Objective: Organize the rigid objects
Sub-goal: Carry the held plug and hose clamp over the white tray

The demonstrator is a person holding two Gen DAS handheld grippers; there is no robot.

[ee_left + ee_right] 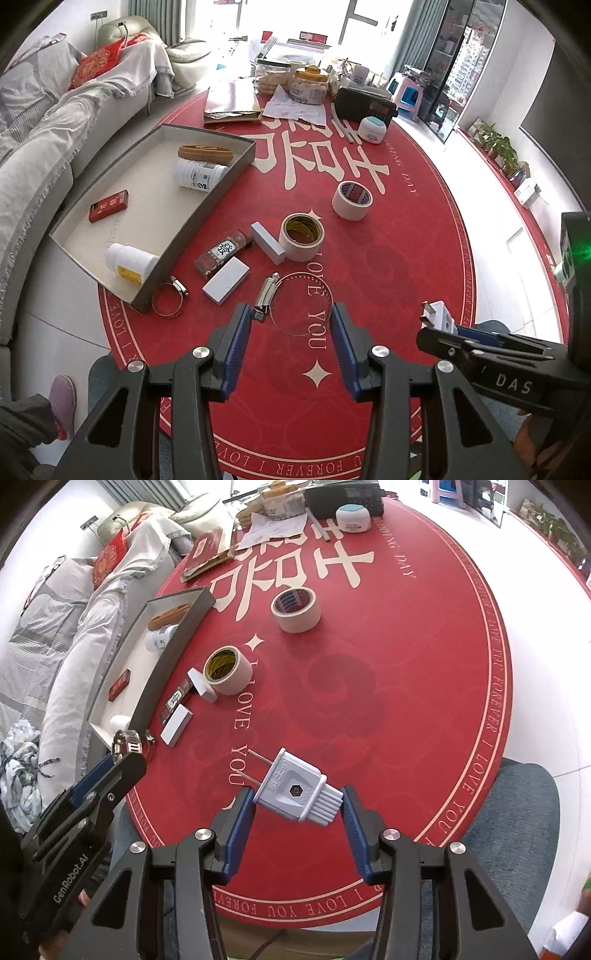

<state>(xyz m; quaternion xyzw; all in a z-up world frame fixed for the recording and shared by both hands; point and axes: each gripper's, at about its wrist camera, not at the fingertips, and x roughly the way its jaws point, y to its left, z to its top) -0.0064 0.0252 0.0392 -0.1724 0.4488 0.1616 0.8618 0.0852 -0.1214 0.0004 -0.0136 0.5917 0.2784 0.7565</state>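
Observation:
A thin wire hose clamp [300,334] with a silver screw housing spans the gap of my left gripper [291,321]; the housing meets the left pad and the ring meets the right pad, so it is shut on the clamp. My right gripper [295,803] is shut on a pale grey two-pin plug [295,794], pins pointing away to the upper left, above the red tablecloth. In the left wrist view the right gripper [439,326] with the plug [441,314] sits at the right. The left gripper [123,764] shows in the right wrist view by the box corner.
An open grey box [207,206] at the left holds two white bottles, a red packet and a brown oval. On the cloth lie two tape rolls [301,236] [352,199], two white blocks [226,280], a dark packet [221,253] and a smaller hose clamp [170,300]. Clutter lines the far edge.

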